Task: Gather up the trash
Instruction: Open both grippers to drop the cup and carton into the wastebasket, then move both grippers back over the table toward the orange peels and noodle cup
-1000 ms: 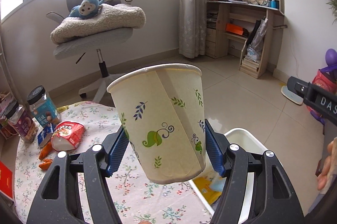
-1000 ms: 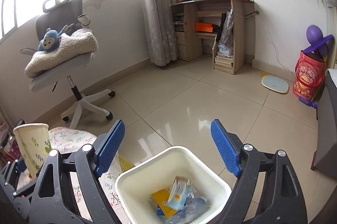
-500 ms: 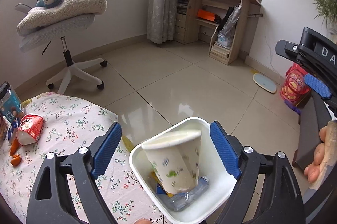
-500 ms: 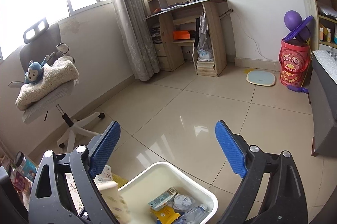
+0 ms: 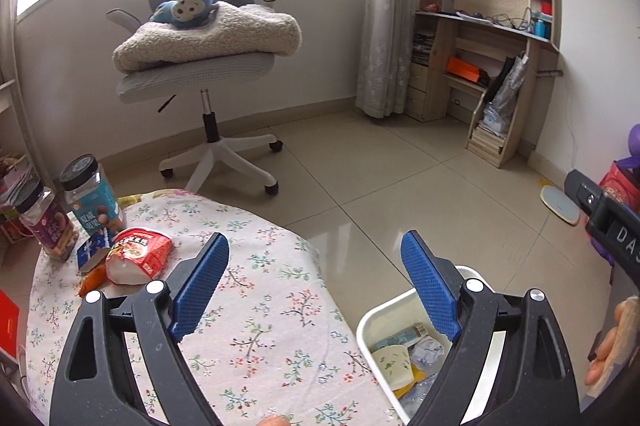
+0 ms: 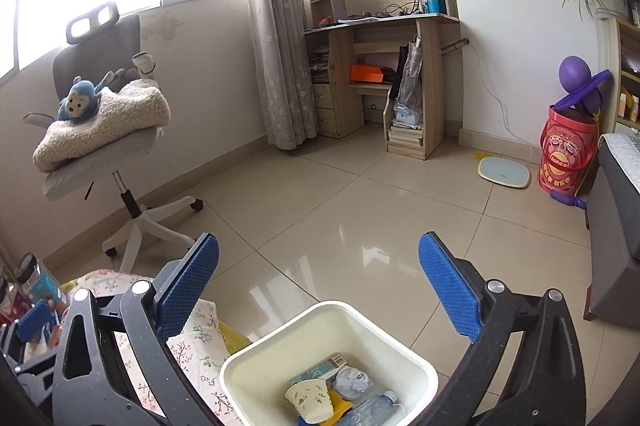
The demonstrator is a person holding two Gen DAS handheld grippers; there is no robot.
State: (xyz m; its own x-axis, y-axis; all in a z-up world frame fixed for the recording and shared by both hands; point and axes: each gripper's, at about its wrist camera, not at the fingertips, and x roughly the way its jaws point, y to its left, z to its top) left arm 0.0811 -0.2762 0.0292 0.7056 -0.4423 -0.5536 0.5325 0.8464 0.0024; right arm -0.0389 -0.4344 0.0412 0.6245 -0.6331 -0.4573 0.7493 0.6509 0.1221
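- Left claw (image 5: 314,282): jaws wide, nothing between them, hanging over the edge of the floral-cloth bench (image 5: 256,338).
- Right claw (image 6: 318,286): jaws opening to full spread, nothing between them, above the white bin (image 6: 424,370) on the floor.
- Paper cup (image 6: 310,400): lying on its side in the bin. Light, thin-walled, crushes easily; needs no further handling.
- Plastic bottle (image 6: 372,406), crumpled paper (image 6: 352,380) and flat carton (image 6: 320,370): in the bin beside the cup.
- Red-and-white snack packet (image 5: 138,256): on the bench, far left, just beside two jars. By judgement the likeliest trash left. Soft, glossy film, probably light and slippery; it will buckle under the pads. Best taken across a flat end or the crimped seam, jaws narrowed well before contact.
- Small blue sachet (image 5: 94,248): touching the packet's left side. Thin, flat; pinch an upturned edge.
- Orange scrap (image 5: 92,278): in front of the packet; kind not discernible.
- Lidded jars (image 5: 90,195): upright, apparently full; rigid, heavier, probably not trash.
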